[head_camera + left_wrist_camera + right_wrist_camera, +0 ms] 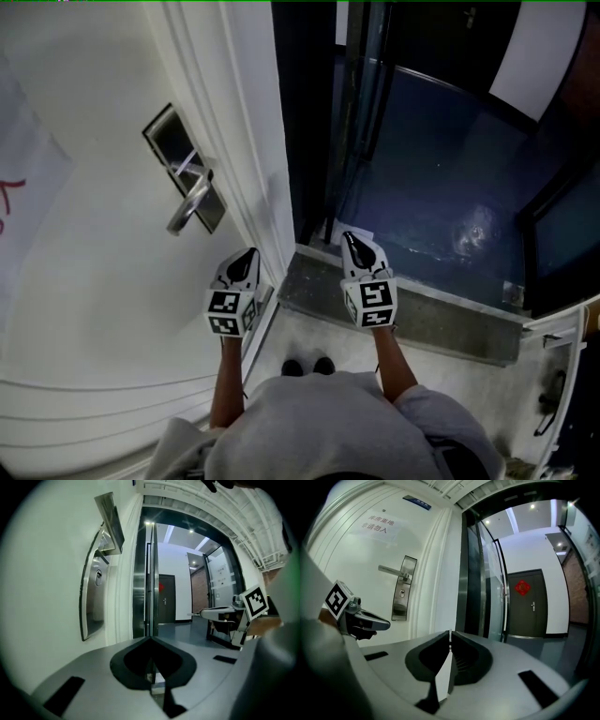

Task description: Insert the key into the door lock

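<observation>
The white door (pixel 112 281) stands shut on the left. Close to its free edge sits a steel lock plate (pixel 401 590) with a lever handle (pixel 190 204) sticking out. The keyhole (pixel 401 594) lies on that plate just under the lever, and nothing covers it.

The left gripper (pixel 246 258) is near the door's free edge, lower in the head view than the handle and clear of the plate. Its jaws are pressed together at the tips. The right gripper (pixel 354 241) is well apart from the door, over the grey stone threshold (pixel 403 314), and its jaws are closed too. I cannot tell whether either one pinches a key, as no view shows one plainly.

Right of the door frame runs a tall glass panel in a dark steel frame (pixel 480 583). Beyond the threshold a dark blue floor (pixel 422 187) leads to a dark door (pixel 526 604) that bears a red ornament (pixel 523 588). The person's shoes (pixel 309 367) stand just inside the threshold.

A paper notice (pixel 377 523) is stuck high on the white door. It carries two lines of Chinese that seem to read 库房重地 and 非请勿入. A small blue plate (pixel 417 502) sits at the door's top edge, its print too small to read. Another sheet with red strokes (pixel 14 202) shows at the head view's left edge.
</observation>
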### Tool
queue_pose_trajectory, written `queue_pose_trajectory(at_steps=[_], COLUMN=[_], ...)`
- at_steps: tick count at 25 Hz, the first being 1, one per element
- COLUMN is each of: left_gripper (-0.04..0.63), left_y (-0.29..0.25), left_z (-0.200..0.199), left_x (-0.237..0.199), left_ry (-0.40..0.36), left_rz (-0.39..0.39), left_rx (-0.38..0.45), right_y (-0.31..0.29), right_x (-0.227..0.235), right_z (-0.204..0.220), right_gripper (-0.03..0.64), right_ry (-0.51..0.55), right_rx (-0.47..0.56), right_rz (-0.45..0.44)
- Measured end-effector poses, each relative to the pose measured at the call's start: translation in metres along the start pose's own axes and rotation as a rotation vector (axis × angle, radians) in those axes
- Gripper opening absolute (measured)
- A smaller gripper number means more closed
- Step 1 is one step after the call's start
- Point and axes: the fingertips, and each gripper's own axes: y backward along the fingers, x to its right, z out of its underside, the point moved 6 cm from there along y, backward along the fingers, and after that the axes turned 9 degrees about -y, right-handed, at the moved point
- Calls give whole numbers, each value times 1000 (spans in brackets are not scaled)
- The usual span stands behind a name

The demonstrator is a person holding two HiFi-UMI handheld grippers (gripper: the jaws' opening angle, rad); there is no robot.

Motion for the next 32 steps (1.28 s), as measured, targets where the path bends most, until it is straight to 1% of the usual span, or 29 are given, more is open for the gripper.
queue_pose_trajectory(at_steps=[7,10,13,15,19,23,27,32], left_gripper=[17,17,17,17,17,17,17,17], left_y=[19,23,28,31,44,60,84,111], left_z=[10,14,15,13,13,14,16,18], left_x=[-12,-18,-21,-25,-37,-43,-50,-56], left_ry=[13,17,21,25,49,58,64,75], left_rz=[52,43,12,-25,-137,-236,-339,-436], left_rx=[19,21,19,19,13,7,-9,-19], right_y=[5,2,-8,-20,-41,-60,-75,-83], right_x=[-40,-49,-53,-53,-65,-75,-99,-131], right_z=[4,5,0,-4,-11,-16,-20,-22], right_gripper=[31,31,31,31,31,31,31,31], right_ry=[25,36,41,47,67,74,80,89], right_rx=[-4,-5,1,12,7,7,18,14], right_rz=[16,1,-36,-74,-186,-285,-397,-511])
